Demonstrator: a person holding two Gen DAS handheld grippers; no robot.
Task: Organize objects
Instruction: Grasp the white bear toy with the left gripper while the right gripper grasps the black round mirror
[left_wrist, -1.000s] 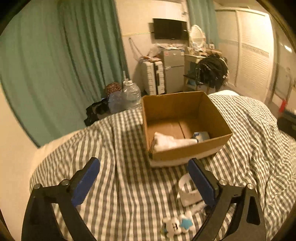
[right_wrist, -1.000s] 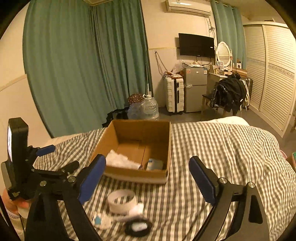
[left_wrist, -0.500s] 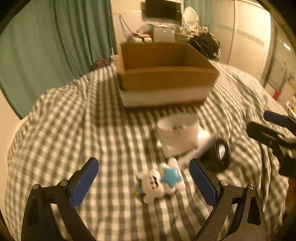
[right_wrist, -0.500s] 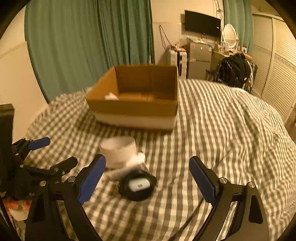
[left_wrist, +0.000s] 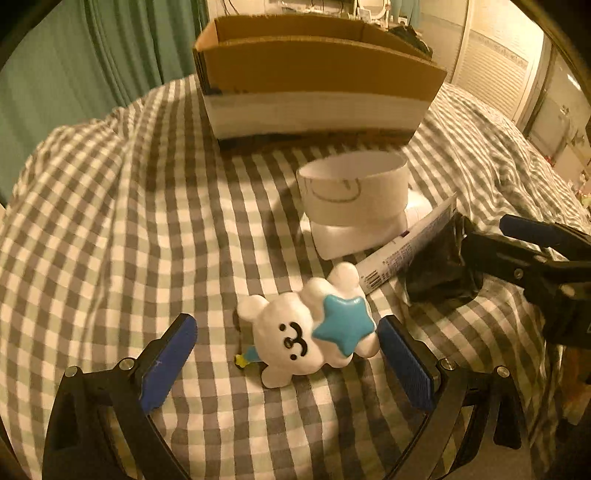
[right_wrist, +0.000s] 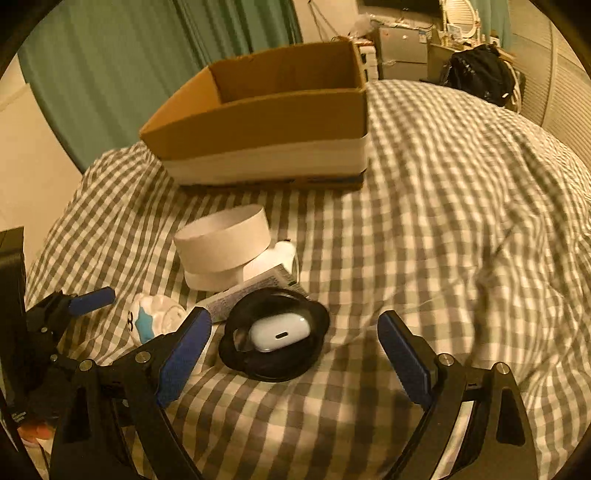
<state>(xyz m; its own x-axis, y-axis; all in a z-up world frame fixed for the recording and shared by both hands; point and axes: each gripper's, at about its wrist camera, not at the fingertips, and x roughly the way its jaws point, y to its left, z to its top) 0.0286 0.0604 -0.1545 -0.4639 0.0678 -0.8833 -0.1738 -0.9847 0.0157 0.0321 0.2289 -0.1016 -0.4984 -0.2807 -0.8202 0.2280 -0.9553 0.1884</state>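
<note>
Left wrist view: cardboard box (left_wrist: 317, 70) on checked bedding (left_wrist: 110, 206), contents hidden. White ring (left_wrist: 352, 192), black dish (right_wrist: 274, 345), bear toy (left_wrist: 310, 336) remain outside. Left gripper (left_wrist: 286, 360) wide around bear; right gripper (right_wrist: 295, 347) wide around dish.

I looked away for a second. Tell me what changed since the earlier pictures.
Both grippers dropped toward the bed. The left hand-held gripper, open, now straddles the white bear toy; the right hand-held gripper, open, brackets the black dish. Nothing is gripped yet. The cardboard box and white ring stayed put.
</note>
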